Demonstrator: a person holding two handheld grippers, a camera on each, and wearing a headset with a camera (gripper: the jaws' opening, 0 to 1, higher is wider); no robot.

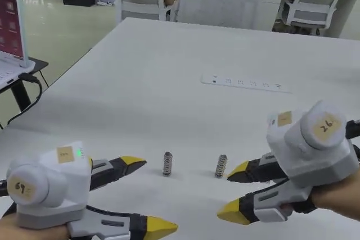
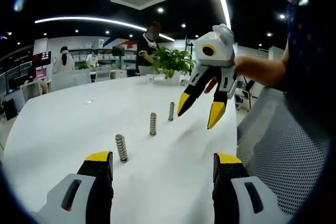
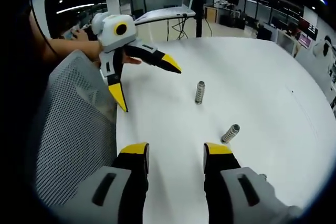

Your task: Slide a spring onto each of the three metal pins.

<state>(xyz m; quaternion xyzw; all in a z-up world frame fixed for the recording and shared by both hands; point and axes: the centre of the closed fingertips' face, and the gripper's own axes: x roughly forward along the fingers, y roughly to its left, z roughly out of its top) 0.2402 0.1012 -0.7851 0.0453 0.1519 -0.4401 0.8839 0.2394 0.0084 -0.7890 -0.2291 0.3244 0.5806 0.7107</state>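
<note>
Springs [image 2: 153, 123] stood at twelve o'clock from the left gripper [image 2: 157, 157]. It and the right gripper [image 3: 175, 149] were spread wide, empty; a bump could tip one.

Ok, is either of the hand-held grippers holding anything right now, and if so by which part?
Nothing is held. The left hand-held gripper and the right hand-held gripper are both open and empty; the springs stand free on the table.

Smooth matt white table [image 1: 169, 71]; ridged, dull grey metal springs [image 1: 167, 163].
</note>
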